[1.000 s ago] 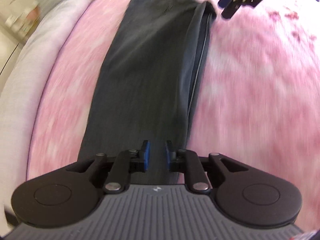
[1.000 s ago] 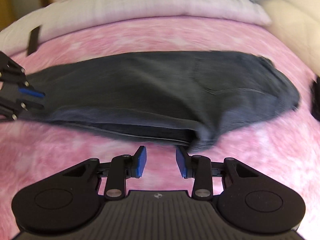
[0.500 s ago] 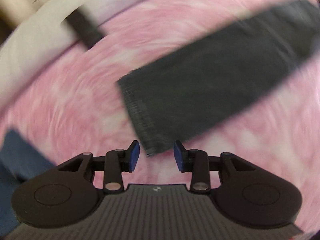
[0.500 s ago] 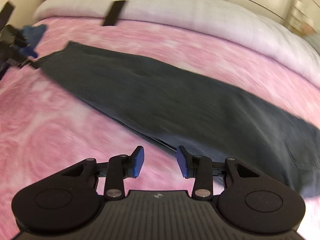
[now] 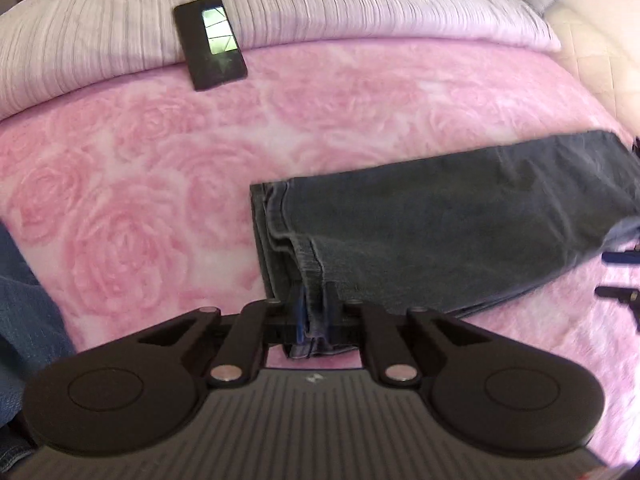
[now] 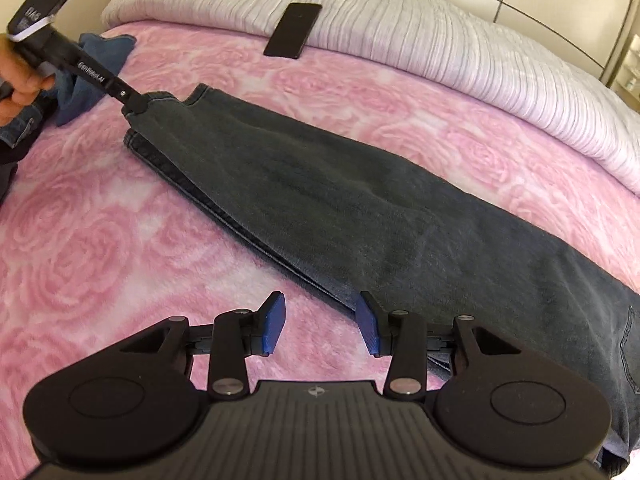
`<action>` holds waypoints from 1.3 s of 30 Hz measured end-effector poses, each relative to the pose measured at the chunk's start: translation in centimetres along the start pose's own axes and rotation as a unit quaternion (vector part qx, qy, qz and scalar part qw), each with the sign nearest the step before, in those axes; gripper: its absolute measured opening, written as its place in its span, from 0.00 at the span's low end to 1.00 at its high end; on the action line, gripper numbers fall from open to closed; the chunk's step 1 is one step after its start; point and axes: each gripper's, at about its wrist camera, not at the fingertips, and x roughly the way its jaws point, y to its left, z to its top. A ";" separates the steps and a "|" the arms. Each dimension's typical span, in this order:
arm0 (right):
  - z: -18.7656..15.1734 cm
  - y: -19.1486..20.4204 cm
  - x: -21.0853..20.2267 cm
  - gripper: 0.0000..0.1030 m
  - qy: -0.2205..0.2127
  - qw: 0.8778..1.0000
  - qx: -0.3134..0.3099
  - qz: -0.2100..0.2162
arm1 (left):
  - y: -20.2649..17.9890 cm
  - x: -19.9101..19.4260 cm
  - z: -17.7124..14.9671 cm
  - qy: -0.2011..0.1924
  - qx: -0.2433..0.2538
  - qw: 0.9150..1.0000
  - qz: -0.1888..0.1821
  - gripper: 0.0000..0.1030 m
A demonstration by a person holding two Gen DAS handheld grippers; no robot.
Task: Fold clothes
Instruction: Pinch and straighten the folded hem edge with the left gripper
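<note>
On a pink rose-patterned blanket point(image 6: 120, 248), the left gripper point(image 5: 316, 320) pinches the hem of dark grey jeans point(image 6: 360, 216) laid leg-on-leg, while the right gripper point(image 6: 318, 326) hovers spread wide at their near edge, apparently ready for a crosswise fold.

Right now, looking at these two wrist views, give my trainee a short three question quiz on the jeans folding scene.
1. True or false: the left gripper has its jaws closed on the hem of the dark jeans.
2. Multiple choice: the right gripper is A) clamped on the waistband, B) open with nothing between its jaws, C) holding the phone.
3. Short answer: what dark flat object lies where the pink blanket meets the white pillow?

Key
1. True.
2. B; its jaws stand apart beside the near edge of the jeans.
3. A phone, screen up.
</note>
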 end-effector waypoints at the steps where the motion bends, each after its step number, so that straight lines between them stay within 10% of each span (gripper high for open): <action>1: 0.0 0.1 0.2 0.42 0.003 1.000 0.002 0.000 | 0.1 0.7 -0.4 0.014 0.000 1.000 -0.001 0.06; 7: 0.9 0.6 0.4 0.44 0.002 1.000 -0.002 -0.001 | 1.4 -0.1 0.1 0.001 -0.015 1.000 -0.015 0.30; 12: 1.2 0.6 0.8 0.47 0.004 1.000 0.002 0.000 | 2.9 0.8 3.3 -0.028 -0.012 0.999 -0.017 0.32; 16: 1.2 0.7 1.4 0.48 0.008 1.000 0.004 0.002 | 3.1 4.5 6.0 -0.018 0.011 0.999 -0.037 0.29; 18: 1.0 0.6 1.6 0.48 0.009 1.000 0.011 -0.002 | 3.2 5.9 6.7 -0.005 0.015 0.999 -0.043 0.02; 30: 0.9 0.4 2.4 0.48 0.016 1.000 0.014 0.001 | 6.0 5.6 5.8 -0.011 -0.011 1.000 0.010 0.02; 39: 1.4 1.1 2.6 0.53 0.015 1.000 0.010 -0.001 | 3.7 3.8 3.7 0.044 -0.027 0.997 -0.056 0.56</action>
